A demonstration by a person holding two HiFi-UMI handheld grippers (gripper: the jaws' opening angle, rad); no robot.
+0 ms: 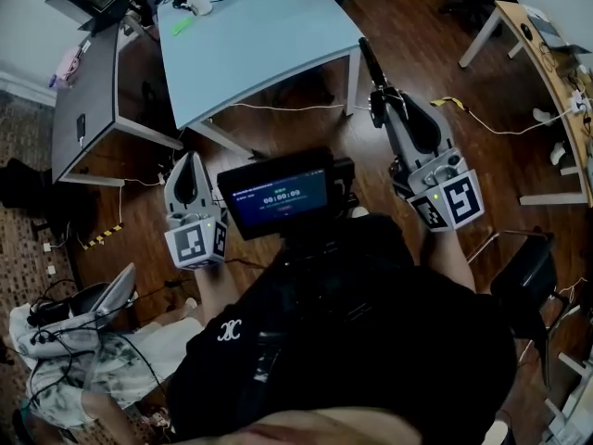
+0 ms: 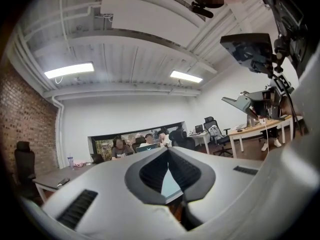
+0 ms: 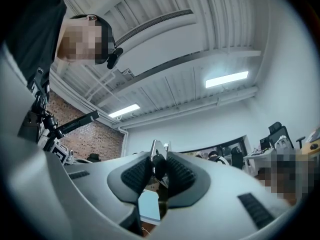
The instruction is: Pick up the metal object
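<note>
we see both grippers angled up at the ceiling: right gripper (image 1: 380,100), right of centre, clamped on the metal object (image 1: 368,60) beside the table (image 1: 259,44); left gripper (image 1: 190,158), lower left, jaws together.

A pale blue table (image 1: 259,44) stands on dark wooden floor (image 1: 417,54).
</note>
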